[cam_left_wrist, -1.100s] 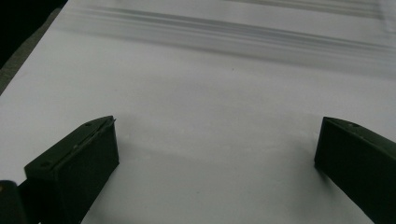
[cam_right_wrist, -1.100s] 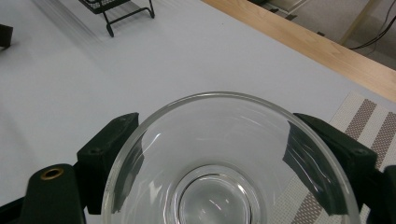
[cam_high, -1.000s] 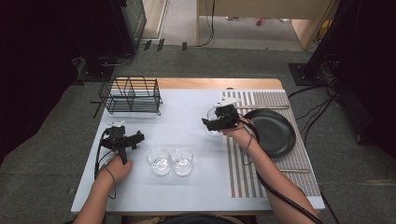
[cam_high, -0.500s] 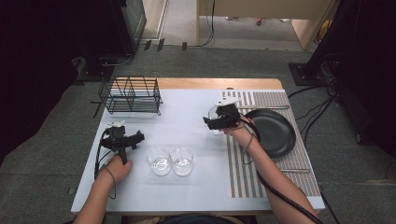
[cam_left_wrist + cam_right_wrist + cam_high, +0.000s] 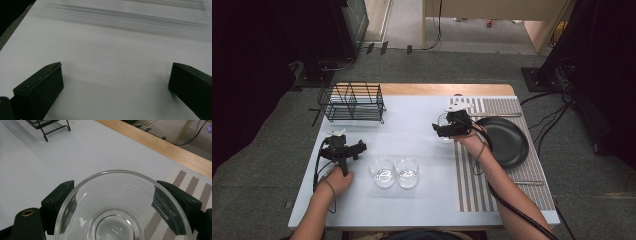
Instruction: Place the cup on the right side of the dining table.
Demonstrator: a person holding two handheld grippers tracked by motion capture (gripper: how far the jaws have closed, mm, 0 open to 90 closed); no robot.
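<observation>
Right gripper view: your right gripper (image 5: 117,205) has its fingers (image 5: 58,200) clenched on a clear glass bowl (image 5: 122,207), one outside each wall.
Left gripper view: your left gripper (image 5: 115,82) hovers over bare tabletop (image 5: 112,45), fingers released, nothing between them.
High view: bowl (image 5: 443,121) held at the striped placemat's (image 5: 472,170) left edge, black plate (image 5: 507,142) just right of your hand.
Surroundings: wire rack (image 5: 352,102) far left; two glasses (image 5: 394,172) near you, well apart from the bowl.
Orientation: bowl upright, mouth up, axis vertical.
</observation>
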